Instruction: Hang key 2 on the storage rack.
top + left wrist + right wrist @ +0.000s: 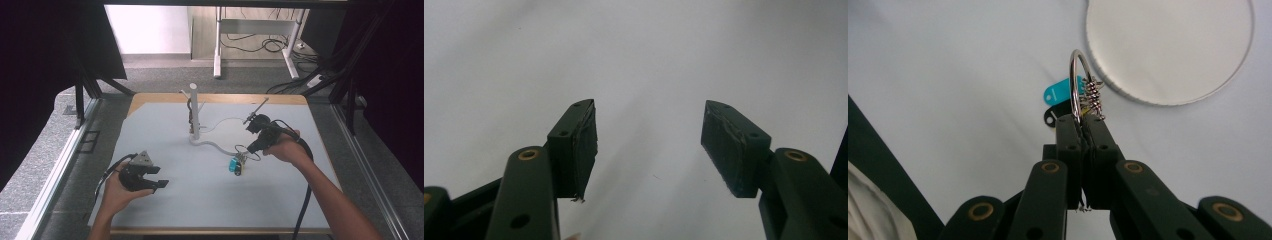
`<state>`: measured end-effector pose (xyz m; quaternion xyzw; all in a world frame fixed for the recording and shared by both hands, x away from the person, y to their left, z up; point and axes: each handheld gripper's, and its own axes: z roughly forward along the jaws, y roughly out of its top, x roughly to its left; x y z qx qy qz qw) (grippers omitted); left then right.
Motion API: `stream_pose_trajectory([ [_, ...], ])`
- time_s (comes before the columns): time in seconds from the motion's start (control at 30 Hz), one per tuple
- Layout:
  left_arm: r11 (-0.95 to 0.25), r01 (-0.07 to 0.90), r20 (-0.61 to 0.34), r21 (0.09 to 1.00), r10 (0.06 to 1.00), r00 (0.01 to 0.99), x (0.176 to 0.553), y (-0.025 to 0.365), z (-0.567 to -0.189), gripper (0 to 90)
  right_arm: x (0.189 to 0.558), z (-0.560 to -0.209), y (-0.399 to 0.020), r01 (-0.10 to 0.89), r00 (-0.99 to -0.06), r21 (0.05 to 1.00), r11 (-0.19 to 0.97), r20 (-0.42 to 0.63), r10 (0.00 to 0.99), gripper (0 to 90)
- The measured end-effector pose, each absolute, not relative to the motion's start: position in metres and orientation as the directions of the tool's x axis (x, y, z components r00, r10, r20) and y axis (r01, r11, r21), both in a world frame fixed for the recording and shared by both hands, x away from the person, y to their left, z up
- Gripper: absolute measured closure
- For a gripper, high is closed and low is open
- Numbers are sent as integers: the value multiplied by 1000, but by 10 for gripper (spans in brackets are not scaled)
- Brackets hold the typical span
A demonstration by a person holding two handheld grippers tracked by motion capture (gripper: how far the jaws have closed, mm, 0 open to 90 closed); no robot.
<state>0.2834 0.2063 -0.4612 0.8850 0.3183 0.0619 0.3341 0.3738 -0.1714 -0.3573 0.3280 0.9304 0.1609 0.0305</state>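
Note:
My right gripper [1082, 120] is shut on a metal key ring [1075, 75]. A teal tag [1058, 92], a black tag [1050, 118] and a small bunch of metal pieces [1093, 95] hang from the ring. In the high view this gripper [250, 149] is right of centre, held just above the mat, with the teal tag [233, 165] dangling below it. My left gripper [649, 145] is open over bare mat with nothing between its pads. It sits in the person's hand near the front left [159, 177].
A white upright post [194, 107] stands at mid-table with something dark hanging on it. Its round white base [1168, 45] lies just beyond the key ring. The pale mat [200, 200] covers a wooden table. Desk legs and cables lie on the floor beyond.

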Motion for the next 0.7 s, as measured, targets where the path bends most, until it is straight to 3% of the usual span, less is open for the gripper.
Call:
stream_pose_trajectory([
  [0.7, -543, 566, -146, 621, 629, 764, 288, 211, -469, 403, 405, -320, -177, 629, -750, 349, 695, 37, 660, 879],
])
